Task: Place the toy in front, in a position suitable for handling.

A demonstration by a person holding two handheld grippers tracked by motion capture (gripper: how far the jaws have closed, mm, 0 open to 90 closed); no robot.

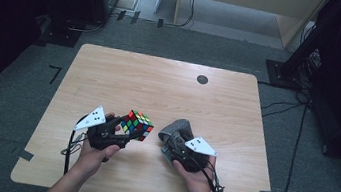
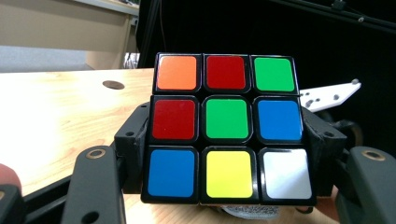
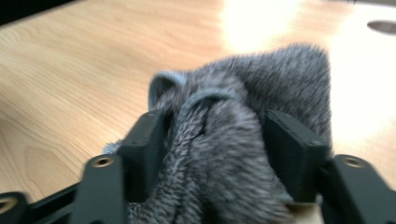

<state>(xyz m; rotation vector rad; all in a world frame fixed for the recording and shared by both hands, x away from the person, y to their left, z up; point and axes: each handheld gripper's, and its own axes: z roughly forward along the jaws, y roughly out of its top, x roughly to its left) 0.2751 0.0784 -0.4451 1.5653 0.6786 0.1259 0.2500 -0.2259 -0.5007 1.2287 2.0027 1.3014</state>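
Right now my left tool [image 1: 129, 133] clamps the scrambled multicoloured plastic puzzle cube [image 1: 137, 124] near the surface's [image 1: 160, 82] front edge, while my right tool [image 1: 173, 141], its jaws parted, straddles the grey fuzzy cloth [image 1: 177, 129] just beside it.

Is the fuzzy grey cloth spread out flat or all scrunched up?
Scrunched up. The grey cloth sits bunched in folds between the right gripper jaws, a lump on the table.
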